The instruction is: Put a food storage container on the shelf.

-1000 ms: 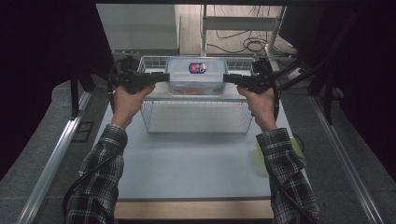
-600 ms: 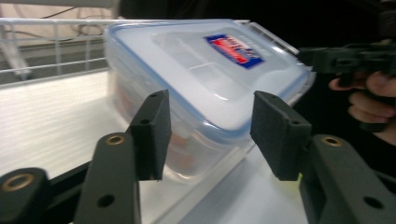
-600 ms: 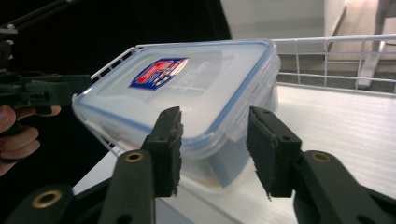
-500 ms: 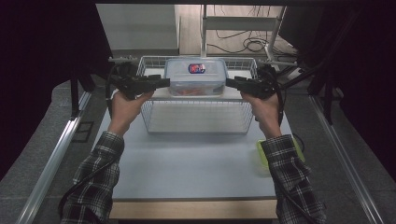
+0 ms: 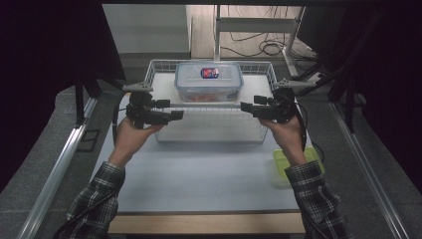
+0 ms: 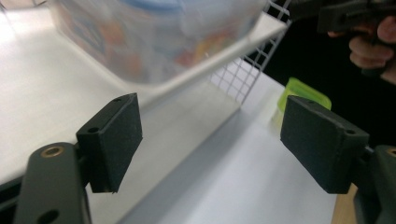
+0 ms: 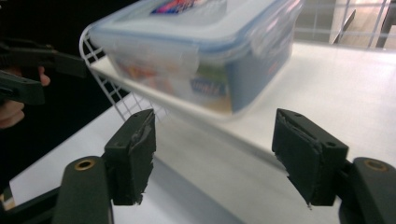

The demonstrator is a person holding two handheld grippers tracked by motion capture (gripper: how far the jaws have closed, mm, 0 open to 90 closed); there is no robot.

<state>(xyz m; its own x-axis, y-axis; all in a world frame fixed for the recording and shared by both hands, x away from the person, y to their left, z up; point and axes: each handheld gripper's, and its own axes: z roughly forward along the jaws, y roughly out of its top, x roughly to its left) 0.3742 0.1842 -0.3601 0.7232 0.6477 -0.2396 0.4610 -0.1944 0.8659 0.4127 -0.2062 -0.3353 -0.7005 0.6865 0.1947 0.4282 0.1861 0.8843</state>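
Left gripper [image 5: 175, 115]: held level at the basket's near-left side, jaws wide apart and just been opening, nothing between them; left gripper view looks past bare pads [image 6: 114, 140] at the blurred box [image 6: 154, 37].
Box [image 5: 209, 79]: clear, blue-rimmed lid, red-and-blue label, food inside; resting on the white shelf board in the wire basket [image 5: 164, 69], towards the far side, between the two grippers but apart from both.
Right gripper [image 5: 245, 106]: level at the basket's near-right side, jaws apart and just been opening, empty; pads [image 7: 133, 154] aimed at the box [image 7: 201, 60] without touching.
Green lid [image 5: 281, 162]: on the counter [image 5: 199, 174] at near right, beside the right forearm.
Progress: box seemingly set down in the basket and let go; likely left only pulling the hands clear, perhaps dealing with the green lid.
Change: earlier, both grippers pressed against the box's left and right ends; now drawn outward and nearer, jaws spread, box standing alone in much the same spot.
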